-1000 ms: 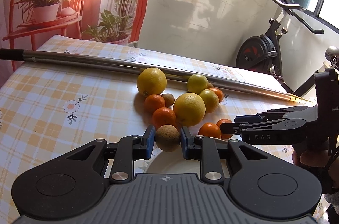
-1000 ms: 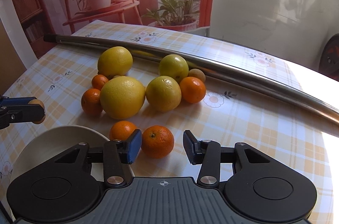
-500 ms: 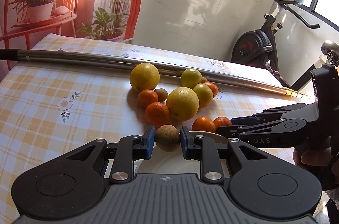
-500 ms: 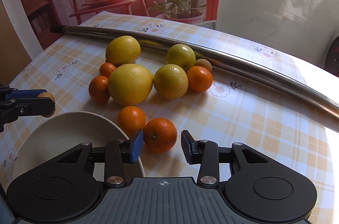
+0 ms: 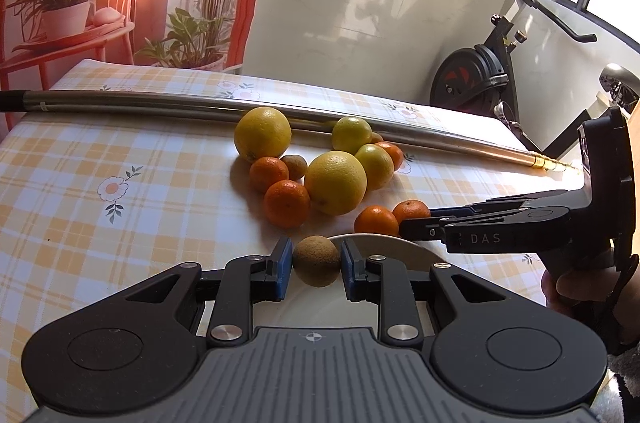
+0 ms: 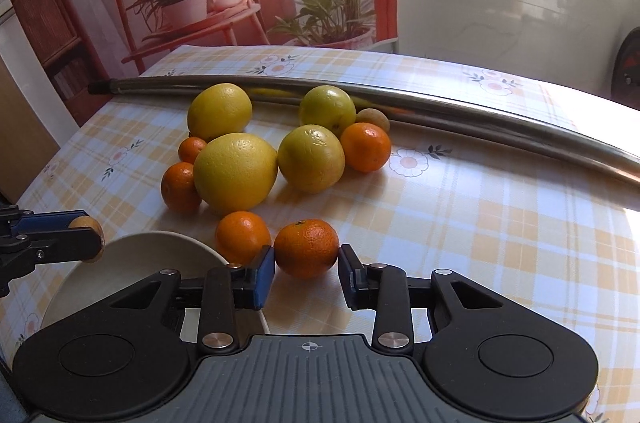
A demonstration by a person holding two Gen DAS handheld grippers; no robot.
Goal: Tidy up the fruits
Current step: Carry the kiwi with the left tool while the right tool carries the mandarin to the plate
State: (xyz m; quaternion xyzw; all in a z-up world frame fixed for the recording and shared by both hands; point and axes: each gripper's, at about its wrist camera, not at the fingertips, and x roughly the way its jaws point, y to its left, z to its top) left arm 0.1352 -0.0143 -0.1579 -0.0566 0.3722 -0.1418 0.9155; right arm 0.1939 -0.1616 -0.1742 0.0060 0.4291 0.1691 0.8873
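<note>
My left gripper point(image 5: 315, 255) is shut on a brown kiwi point(image 5: 316, 261), held just above the near rim of a white bowl point(image 5: 400, 249). The right wrist view shows that kiwi point(image 6: 86, 225) at the far left, over the bowl's rim point(image 6: 132, 243). My right gripper point(image 6: 306, 255) has both blue pads against a mandarin point(image 6: 306, 245) that rests on the tablecloth right of the bowl. A second mandarin point(image 6: 242, 235) lies just left of it. Beyond them sits a cluster of yellow citrus point(image 6: 236, 173), mandarins point(image 6: 366, 147) and another kiwi point(image 5: 295, 167).
A long metal pole point(image 6: 480, 121) lies across the table behind the fruit. The checked tablecloth point(image 6: 500, 223) stretches bare to the right. An exercise bike point(image 5: 480, 79) stands past the far right edge. A person's hand point(image 5: 576, 283) holds the right gripper.
My right gripper's fingers have closed in from a wider gap onto the mandarin. My left gripper, still holding the kiwi, has pulled back and the fruit cluster now looks farther away.
</note>
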